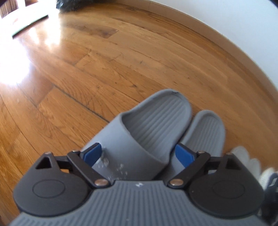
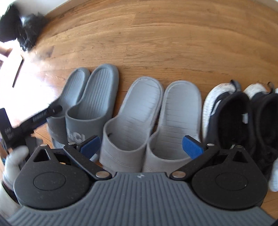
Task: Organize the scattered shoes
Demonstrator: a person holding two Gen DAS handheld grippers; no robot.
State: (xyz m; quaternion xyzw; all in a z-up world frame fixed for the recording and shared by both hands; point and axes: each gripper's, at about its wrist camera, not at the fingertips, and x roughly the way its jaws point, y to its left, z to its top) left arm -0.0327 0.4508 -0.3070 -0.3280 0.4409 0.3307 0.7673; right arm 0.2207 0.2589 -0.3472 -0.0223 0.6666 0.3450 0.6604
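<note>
In the left wrist view my left gripper [image 1: 139, 154] is shut on the strap of a dark grey slipper [image 1: 151, 125]. Its twin [image 1: 206, 128] lies on the floor just to the right. In the right wrist view the same dark grey pair [image 2: 90, 102] is at the left of a row, with the left gripper's black body [image 2: 34, 120] over it. Then come a light grey slipper pair [image 2: 149, 118] and a black sneaker pair with white soles [image 2: 243, 118]. My right gripper [image 2: 141, 145] is open and empty above the light grey pair.
The floor is wooden boards [image 1: 121, 60]. A white wall [image 1: 225, 15] runs along the far right in the left wrist view. A black fuzzy object [image 2: 20, 26] lies at the top left in the right wrist view. A bright sunlit patch [image 1: 15, 57] covers the left floor.
</note>
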